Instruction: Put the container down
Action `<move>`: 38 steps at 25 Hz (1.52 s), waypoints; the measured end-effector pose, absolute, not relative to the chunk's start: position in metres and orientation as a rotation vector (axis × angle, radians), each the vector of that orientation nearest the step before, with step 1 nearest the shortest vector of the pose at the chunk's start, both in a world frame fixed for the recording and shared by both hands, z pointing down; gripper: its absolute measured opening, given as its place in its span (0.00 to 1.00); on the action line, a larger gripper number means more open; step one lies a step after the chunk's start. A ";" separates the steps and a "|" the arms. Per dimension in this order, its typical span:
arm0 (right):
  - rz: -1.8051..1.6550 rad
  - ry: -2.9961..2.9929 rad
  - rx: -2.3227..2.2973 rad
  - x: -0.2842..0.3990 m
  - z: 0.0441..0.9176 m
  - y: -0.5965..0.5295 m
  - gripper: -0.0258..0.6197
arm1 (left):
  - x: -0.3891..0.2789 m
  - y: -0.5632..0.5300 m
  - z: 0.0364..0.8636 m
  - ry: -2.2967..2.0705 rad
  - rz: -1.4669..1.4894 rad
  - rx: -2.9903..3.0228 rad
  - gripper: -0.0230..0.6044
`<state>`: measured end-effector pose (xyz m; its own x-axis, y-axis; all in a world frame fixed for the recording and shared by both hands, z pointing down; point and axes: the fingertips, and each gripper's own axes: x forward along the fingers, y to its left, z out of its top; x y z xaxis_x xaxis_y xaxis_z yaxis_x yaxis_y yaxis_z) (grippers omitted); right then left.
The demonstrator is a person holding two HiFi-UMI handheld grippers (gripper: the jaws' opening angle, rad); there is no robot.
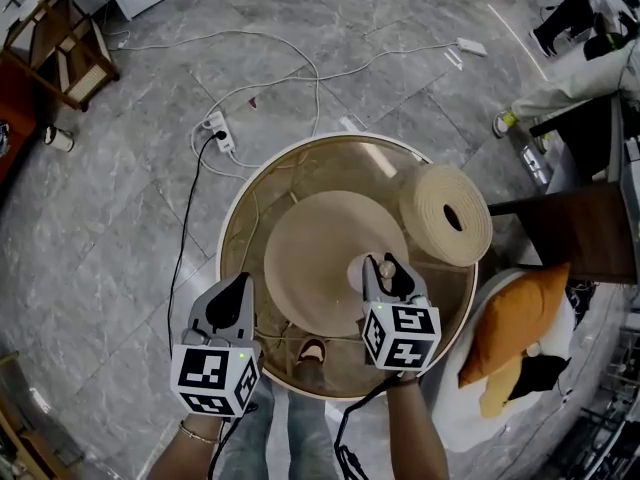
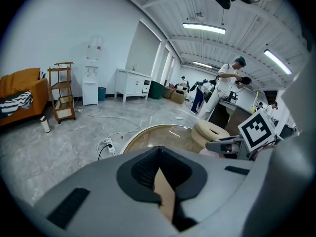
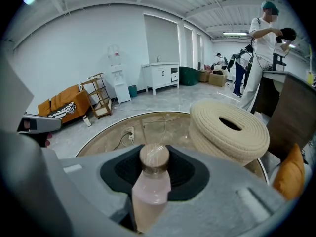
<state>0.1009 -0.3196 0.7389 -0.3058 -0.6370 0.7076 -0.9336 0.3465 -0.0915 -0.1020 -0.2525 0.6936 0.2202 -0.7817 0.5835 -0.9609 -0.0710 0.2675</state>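
A small pink container (image 3: 149,184) with a round cork-coloured lid stands upright between the jaws of my right gripper (image 3: 154,158), which is shut on it. In the head view this gripper (image 1: 384,269) holds the container (image 1: 362,271) over the right edge of a round beige mat (image 1: 315,253) on the round glass table (image 1: 238,213). My left gripper (image 1: 238,290) hovers over the table's near left rim. Its jaws meet at the tip with nothing held; only a beige sliver shows through the gap behind them (image 2: 165,194).
A thick coiled rope ring (image 1: 447,215) lies on the table's right side, close to the container. A power strip (image 1: 220,131) and cables lie on the floor beyond the table. An orange cushion (image 1: 515,323) sits on a seat at the right. People stand at a counter far off.
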 end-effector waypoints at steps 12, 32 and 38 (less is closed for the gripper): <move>0.681 -2.025 1.340 0.100 0.754 -0.320 0.24 | -0.103 -0.250 0.703 -1.597 0.386 1.880 0.03; 0.708 -2.028 1.358 0.103 0.760 -0.315 0.24 | -0.097 -0.250 0.704 -1.581 0.388 1.891 0.03; 0.674 -2.026 1.360 0.102 0.760 -0.313 0.25 | -0.099 -0.248 0.708 -1.579 0.386 1.877 0.03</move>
